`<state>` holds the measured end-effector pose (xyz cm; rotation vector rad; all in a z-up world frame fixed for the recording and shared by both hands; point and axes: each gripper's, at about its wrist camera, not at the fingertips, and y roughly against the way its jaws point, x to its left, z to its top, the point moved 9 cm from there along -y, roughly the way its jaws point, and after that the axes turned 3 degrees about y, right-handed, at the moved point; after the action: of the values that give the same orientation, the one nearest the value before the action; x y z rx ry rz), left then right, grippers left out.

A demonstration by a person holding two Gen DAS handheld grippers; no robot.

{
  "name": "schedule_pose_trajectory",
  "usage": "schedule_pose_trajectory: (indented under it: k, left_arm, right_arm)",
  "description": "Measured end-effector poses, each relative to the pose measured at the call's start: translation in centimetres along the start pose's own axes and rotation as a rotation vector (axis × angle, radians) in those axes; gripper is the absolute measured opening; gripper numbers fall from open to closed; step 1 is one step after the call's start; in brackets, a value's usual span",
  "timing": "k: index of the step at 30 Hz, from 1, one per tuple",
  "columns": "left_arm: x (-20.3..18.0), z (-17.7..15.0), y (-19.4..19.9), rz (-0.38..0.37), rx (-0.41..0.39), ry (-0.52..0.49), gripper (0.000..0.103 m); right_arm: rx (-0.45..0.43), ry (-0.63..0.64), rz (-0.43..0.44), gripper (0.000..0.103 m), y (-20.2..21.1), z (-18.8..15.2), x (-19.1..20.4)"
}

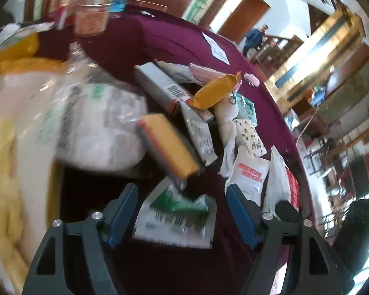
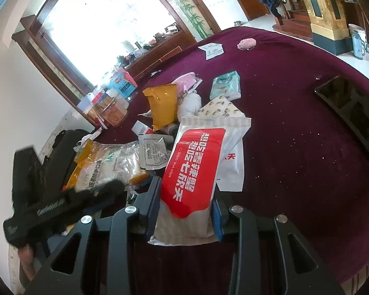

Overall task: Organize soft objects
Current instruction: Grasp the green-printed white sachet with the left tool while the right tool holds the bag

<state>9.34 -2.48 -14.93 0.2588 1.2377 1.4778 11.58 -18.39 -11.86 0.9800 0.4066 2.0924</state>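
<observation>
My right gripper (image 2: 185,196) is shut on a red-and-white wet wipe packet (image 2: 194,167), which it holds upright over the maroon tablecloth (image 2: 295,147). My left gripper (image 1: 182,191) is open. A white packet with green print and a barcode (image 1: 174,218) lies between its blue pads (image 1: 121,211), and they do not press on it. Just ahead of it are a blurred yellow box (image 1: 169,145) and a clear bag of white masks (image 1: 98,123). The pile beyond holds an orange pouch (image 1: 216,93), a white soft toy (image 1: 227,120) and patterned tissue packs (image 1: 249,137). In the right wrist view the left gripper's black body (image 2: 61,204) shows at the left.
Jars and boxes (image 2: 110,108) stand at the table's far edge near the window. A dark phone (image 2: 337,95) lies at the right, a pink fluffy item (image 2: 246,43) and a paper card (image 2: 212,50) farther back. A second white packet (image 2: 231,169) lies behind the held one.
</observation>
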Motion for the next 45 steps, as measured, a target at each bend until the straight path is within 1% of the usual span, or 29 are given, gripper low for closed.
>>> schedule_pose_trajectory:
  k: [1,2,3,4,5,8,10,12,13,14,17,19,21,22,23,24,27,30,33,36,39,41,43,45]
  left_arm:
    - [-0.5,0.2,-0.9,-0.056,0.023,-0.008,0.078]
    - [-0.8,0.1,-1.8,-0.081,0.058,-0.008,0.078]
    - [-0.6,-0.4,-2.6,-0.082,0.107,0.003,0.078]
    - [-0.5,-1.0,-3.0,-0.091,0.138,0.015,0.078]
    - [-0.6,-1.2,-2.5,-0.093,0.121,-0.002,0.078]
    - [-1.0,-2.9,-1.4,-0.102,0.157,-0.048,0.079]
    - [-0.8,-3.4,-0.4,-0.067,0.146,-0.092,0.080]
    - [-0.3,-3.3,0.2,-0.010,0.123,-0.102,0.081]
    - [-0.1,-3.3,0.5,0.004,0.112,-0.117,0.081]
    - [-0.2,-3.4,0.5,0.012,0.114,-0.144,0.081]
    - [-0.6,-3.6,-1.0,0.040,0.125,-0.178,0.081]
    - [-1.2,-4.0,-1.3,0.072,0.115,-0.234,0.081]
    - [-1.6,-4.4,-1.7,0.070,0.126,-0.268,0.081]
    - [-1.5,-4.8,-1.4,0.080,0.130,-0.287,0.078]
    - [-1.4,-5.1,-1.2,0.089,0.128,-0.297,0.077]
    - [-1.2,-5.3,-0.7,0.084,0.124,-0.301,0.076]
    - [-0.3,-5.8,0.2,0.065,0.126,-0.260,0.072]
    - [0.0,-5.8,0.5,0.046,0.120,-0.226,0.072]
    - [0.3,-5.8,1.1,0.014,0.112,-0.215,0.072]
    - [1.3,-5.8,1.2,0.026,0.110,-0.172,0.074]
    - [1.1,-5.7,1.2,0.019,0.111,-0.156,0.076]
    - [0.9,-5.7,1.6,0.016,0.105,-0.165,0.077]
    - [0.6,-5.5,1.6,-0.002,0.102,-0.173,0.079]
    - [0.6,-5.7,1.5,-0.004,0.122,-0.183,0.079]
  right_arm:
    - [0.004,-0.004,0.001,0.035,-0.1,0.0,-0.1]
    - [0.008,-0.009,0.003,0.035,-0.1,-0.1,-0.2]
    - [0.009,-0.012,0.003,0.035,-0.2,-0.1,-0.2]
    - [0.011,-0.014,-0.001,0.035,-0.2,-0.1,-0.3]
    - [0.014,-0.016,-0.001,0.035,-0.2,0.0,-0.3]
    - [0.004,-0.007,-0.001,0.035,-0.1,0.1,-0.4]
    - [0.005,-0.010,0.003,0.035,-0.2,0.1,-0.6]
    - [0.010,-0.013,0.004,0.035,-0.4,0.0,-0.7]
    - [0.015,-0.015,0.005,0.035,-0.5,-0.1,-0.7]
    - [0.023,-0.020,0.008,0.035,-0.7,-0.2,-0.7]
    - [0.032,-0.010,0.013,0.035,-0.9,-0.4,-0.4]
    - [0.033,-0.004,0.012,0.035,-0.9,-0.4,-0.2]
    - [0.030,-0.002,0.009,0.035,-0.7,-0.3,-0.2]
    - [0.029,-0.002,0.006,0.035,-0.7,-0.3,-0.2]
    - [0.031,-0.003,0.007,0.035,-0.7,-0.3,-0.2]
    - [0.032,-0.002,0.011,0.035,-0.7,-0.4,-0.1]
    - [0.033,0.009,0.006,0.035,-0.9,-0.5,-0.1]
    - [0.041,-0.005,0.009,0.035,-1.2,-0.5,-0.2]
    - [0.042,0.003,0.011,0.035,-1.1,-0.6,0.1]
    - [0.034,0.018,0.007,0.035,-0.9,-0.5,0.4]
    - [0.043,0.016,0.011,0.035,-1.1,-0.7,0.4]
    - [0.053,0.014,0.015,0.035,-1.3,-0.9,0.5]
    - [0.052,0.023,0.018,0.035,-1.3,-0.9,0.7]
    - [0.049,0.029,0.017,0.035,-1.3,-0.8,0.8]
